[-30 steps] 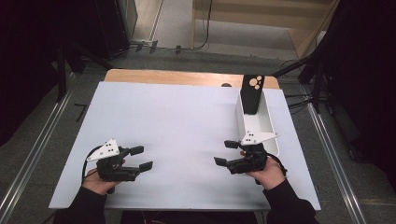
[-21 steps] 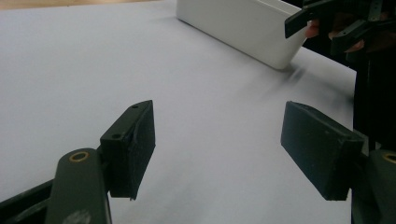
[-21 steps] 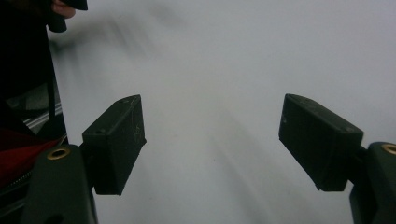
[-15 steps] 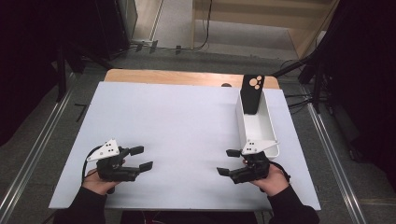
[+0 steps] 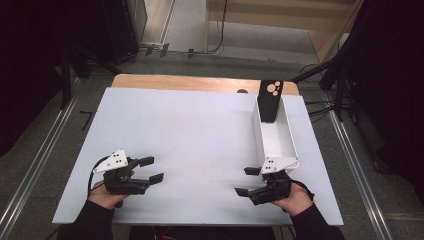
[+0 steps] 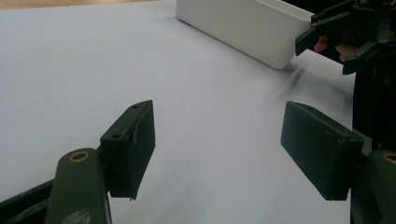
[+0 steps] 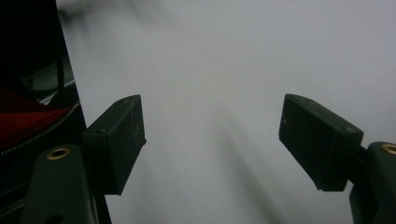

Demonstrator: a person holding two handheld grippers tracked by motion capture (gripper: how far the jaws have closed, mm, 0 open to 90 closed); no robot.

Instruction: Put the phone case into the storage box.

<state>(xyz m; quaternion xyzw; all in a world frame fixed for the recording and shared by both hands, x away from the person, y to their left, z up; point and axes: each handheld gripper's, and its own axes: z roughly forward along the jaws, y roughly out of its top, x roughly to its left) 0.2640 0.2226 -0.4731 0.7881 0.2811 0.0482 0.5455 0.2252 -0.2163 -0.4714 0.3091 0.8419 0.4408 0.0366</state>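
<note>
A white-topped desk [image 5: 200,135] stands on a grey floor. The left tool [image 5: 151,169] rests near its front edge, jaws apart, gripping nothing. The right tool [image 5: 248,181] (also released, nothing between its jaws) sits just in front of a white bin [image 5: 287,142], whose far end holds an upright black remote [image 5: 270,100].

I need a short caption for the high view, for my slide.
Two open hand-held grippers, left and right, rest on a white table beside a white bin.
</note>
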